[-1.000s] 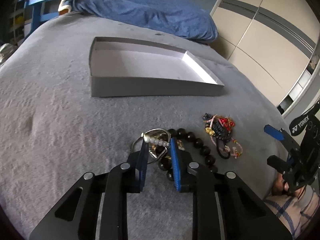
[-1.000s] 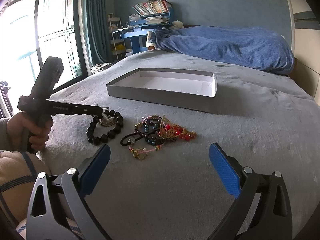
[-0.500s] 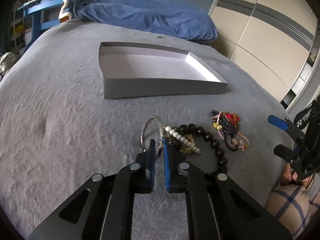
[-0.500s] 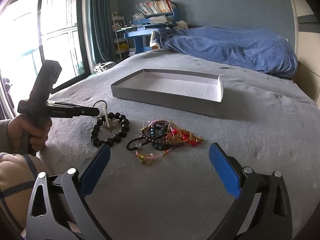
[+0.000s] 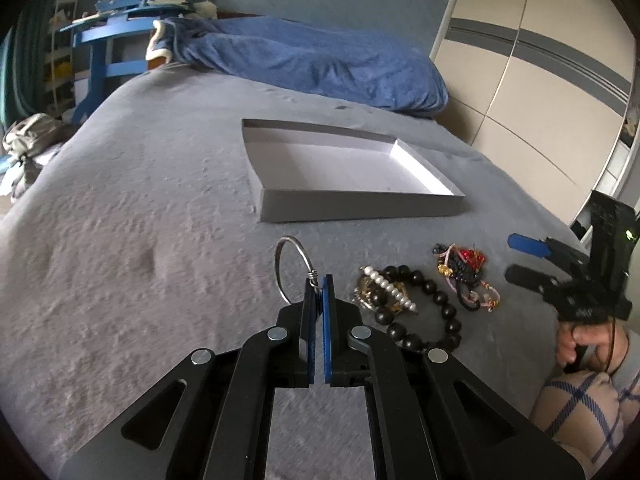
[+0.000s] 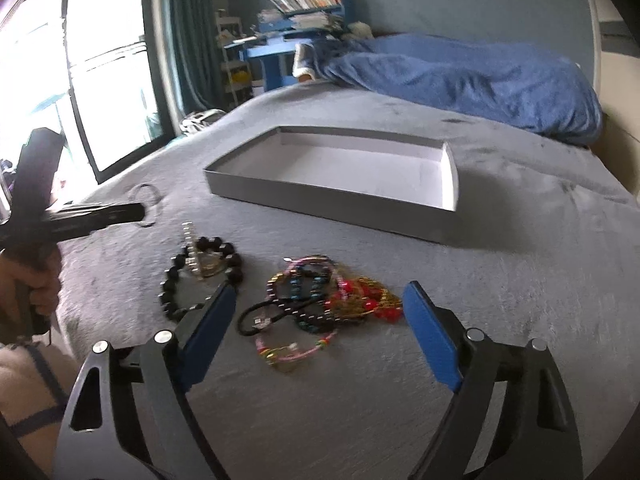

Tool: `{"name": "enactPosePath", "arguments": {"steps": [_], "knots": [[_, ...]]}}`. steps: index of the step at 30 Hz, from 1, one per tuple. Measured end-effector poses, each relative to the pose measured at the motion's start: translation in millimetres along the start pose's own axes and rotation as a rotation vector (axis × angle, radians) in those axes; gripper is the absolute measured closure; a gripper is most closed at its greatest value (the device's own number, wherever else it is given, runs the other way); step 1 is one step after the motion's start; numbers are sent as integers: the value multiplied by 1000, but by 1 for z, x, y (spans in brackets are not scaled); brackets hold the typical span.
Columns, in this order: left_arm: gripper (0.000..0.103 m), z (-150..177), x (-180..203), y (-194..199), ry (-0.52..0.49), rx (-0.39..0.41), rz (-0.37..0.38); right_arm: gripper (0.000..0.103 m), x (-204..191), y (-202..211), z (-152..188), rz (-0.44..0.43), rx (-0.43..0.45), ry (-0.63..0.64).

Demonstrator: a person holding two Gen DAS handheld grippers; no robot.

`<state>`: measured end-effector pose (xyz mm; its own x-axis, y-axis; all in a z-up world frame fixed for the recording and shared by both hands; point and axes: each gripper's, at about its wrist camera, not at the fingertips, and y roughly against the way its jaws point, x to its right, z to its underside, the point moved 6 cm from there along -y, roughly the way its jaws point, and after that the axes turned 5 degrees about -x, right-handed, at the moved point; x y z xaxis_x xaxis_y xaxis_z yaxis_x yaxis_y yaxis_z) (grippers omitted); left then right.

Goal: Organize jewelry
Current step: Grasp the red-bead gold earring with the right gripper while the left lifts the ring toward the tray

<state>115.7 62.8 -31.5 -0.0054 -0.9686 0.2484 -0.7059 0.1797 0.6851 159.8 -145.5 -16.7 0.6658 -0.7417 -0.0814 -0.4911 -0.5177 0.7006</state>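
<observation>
Left tool [image 5: 319,286] clamped on silver bangle [image 5: 289,268], pinching only thin wire-wrapped edge. Risk: ring pivots or slips out mid-carry, lands on bed [image 5: 120,240] short of grey tray [image 5: 360,206]. Bangle held upright, clear of bead pile, tray just ahead. Left tool level, pointing toward tray. Right tool [image 6: 320,334] spread wide, low over coloured bracelet tangle [image 6: 320,300], holding nothing.

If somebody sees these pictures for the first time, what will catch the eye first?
Probably the left gripper, shut on a thin silver bangle that stands up above the grey bedcover. Next, the empty grey box lying further back on the bed. Then the colourful bracelet tangle beside a black bead bracelet, right before the open right gripper.
</observation>
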Motion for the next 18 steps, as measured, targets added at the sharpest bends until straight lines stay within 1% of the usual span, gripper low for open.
{"name": "enactPosePath", "arguments": {"steps": [2,4,7,9,12,15,16,17,18], "knots": [[100,2,0,0,0,0,0,33,5,-8,-3,10,-22,-9],[99,3,0,0,-1,-1,2,36,9,-15,-6,21,-41,-16],[99,3,3,0,-7,-1,7,37,14,-25,-10,18,-62,-26],[99,3,5,0,-14,0,8,43,15,-32,-12,10,-77,-21],[99,0,8,-1,-26,1,9,48,16,-43,-12,8,-116,-1],[99,-4,11,0,-33,7,10,66,17,-47,-9,-8,-136,5],[99,-5,12,0,-35,9,10,80,16,-47,-8,-15,-136,8],[99,-7,14,0,-38,11,11,82,15,-46,-8,-18,-131,13],[99,-7,14,0,-39,12,12,82,14,-42,-8,-24,-122,16]]}}
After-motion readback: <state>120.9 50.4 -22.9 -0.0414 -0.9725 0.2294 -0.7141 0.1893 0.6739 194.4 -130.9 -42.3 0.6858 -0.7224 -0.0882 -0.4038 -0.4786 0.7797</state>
